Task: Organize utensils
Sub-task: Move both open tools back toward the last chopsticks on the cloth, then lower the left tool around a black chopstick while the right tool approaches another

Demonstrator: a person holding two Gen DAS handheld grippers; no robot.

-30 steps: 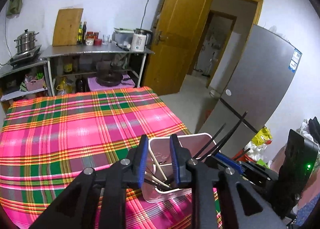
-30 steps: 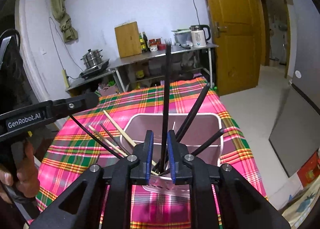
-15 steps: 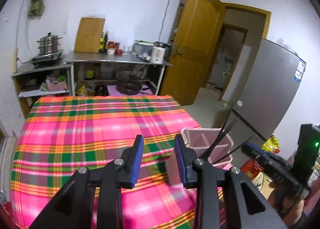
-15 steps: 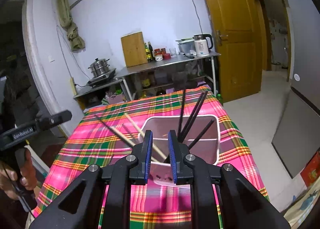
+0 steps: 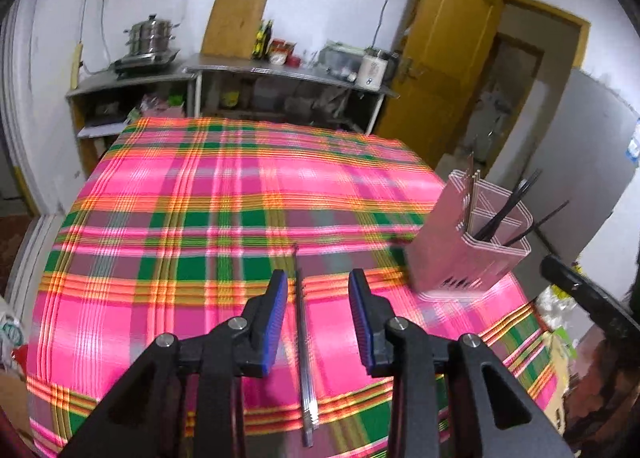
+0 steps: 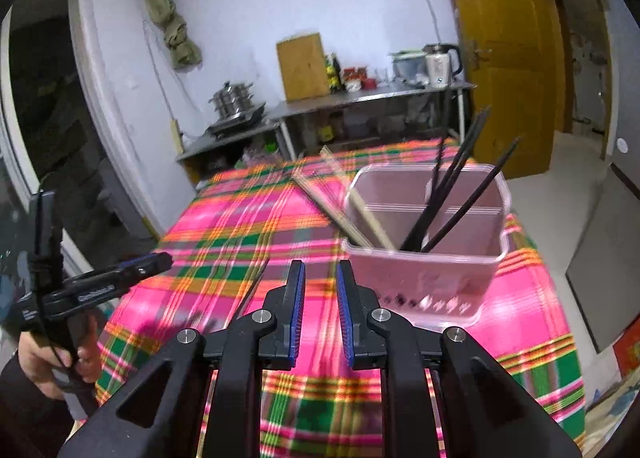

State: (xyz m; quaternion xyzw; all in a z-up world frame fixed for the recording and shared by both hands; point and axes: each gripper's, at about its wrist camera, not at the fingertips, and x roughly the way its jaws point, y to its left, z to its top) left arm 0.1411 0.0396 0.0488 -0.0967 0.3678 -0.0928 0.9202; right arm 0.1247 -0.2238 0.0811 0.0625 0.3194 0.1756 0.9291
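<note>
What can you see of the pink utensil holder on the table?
The pink utensil holder is a translucent plastic bin with rounded corners, inner dividers and a row of drain holes low on its front wall. It stands upright on the plaid tablecloth near the table's edge. Black chopsticks lean in one compartment and light wooden chopsticks slant out of another. Neither gripper touches it.

The left tongs (image 5: 318,298) have left the holder (image 5: 470,242), opened wider, and now straddle a metal chopstick (image 5: 303,346) on the bench; the right tongs (image 6: 320,298) backed off, empty.
</note>
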